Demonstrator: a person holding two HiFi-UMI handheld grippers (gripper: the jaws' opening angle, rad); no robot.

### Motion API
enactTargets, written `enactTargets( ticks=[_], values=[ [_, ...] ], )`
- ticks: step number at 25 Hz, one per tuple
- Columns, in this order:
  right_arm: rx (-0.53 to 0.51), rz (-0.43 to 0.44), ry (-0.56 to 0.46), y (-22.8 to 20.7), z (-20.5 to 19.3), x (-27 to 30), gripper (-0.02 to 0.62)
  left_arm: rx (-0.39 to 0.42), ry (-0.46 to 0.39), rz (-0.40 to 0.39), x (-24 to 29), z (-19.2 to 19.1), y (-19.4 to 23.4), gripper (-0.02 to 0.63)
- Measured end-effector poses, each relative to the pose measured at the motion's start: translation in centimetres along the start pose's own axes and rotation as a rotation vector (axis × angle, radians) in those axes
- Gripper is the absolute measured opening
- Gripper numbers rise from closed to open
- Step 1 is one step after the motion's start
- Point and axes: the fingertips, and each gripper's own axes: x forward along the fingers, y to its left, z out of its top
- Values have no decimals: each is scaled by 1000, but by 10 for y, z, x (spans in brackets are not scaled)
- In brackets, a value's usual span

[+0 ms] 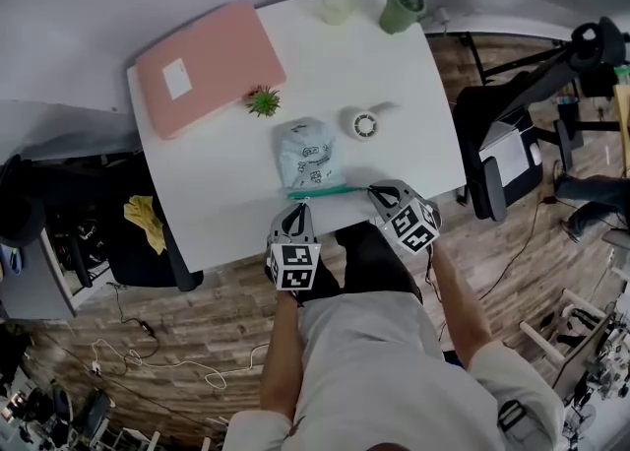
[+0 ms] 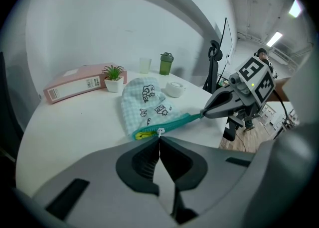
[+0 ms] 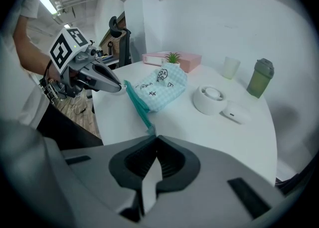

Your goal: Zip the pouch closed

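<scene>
My left gripper [image 1: 302, 205] and right gripper [image 1: 375, 189] are both clamped on the pouch [image 1: 307, 152] zipper.

Head view: the checked blue pouch lies flat on the white table [image 1: 217, 213], close to the edge nearest me, with its teal zipper [image 1: 325, 190] along the near side. My left gripper meets the zipper's left end and my right gripper its right end. A pink binder [image 1: 209, 80] and a small plant [image 1: 263, 100] sit farther back. Left gripper view: my jaws are closed together on the small white zipper pull [image 2: 160, 132], and a bit of yellow shows in the gap just left of the pull. Right gripper view: my jaws are pressed together on the teal end tab [image 3: 149, 129] of the zipper, which runs straight away toward the left gripper's tips.
</scene>
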Motion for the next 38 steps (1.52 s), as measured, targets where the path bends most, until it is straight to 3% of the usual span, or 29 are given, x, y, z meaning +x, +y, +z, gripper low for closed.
enactTargets(
  ticks=[12, 27, 32, 38],
  values=[
    [20, -45, 2, -8, -2, -2, 2, 25, 9, 15, -3, -6, 21, -2],
    [77, -78, -13, 7, -9, 4, 20, 50, 20, -40, 3, -20, 14, 8],
    [118, -94, -77, 12, 5, -5, 78, 56, -35, -63, -10, -7, 7, 75],
    [183, -140, -245, 10, 49, -35, 158, 81, -191, -26, -42, 41, 10, 138]
  ],
)
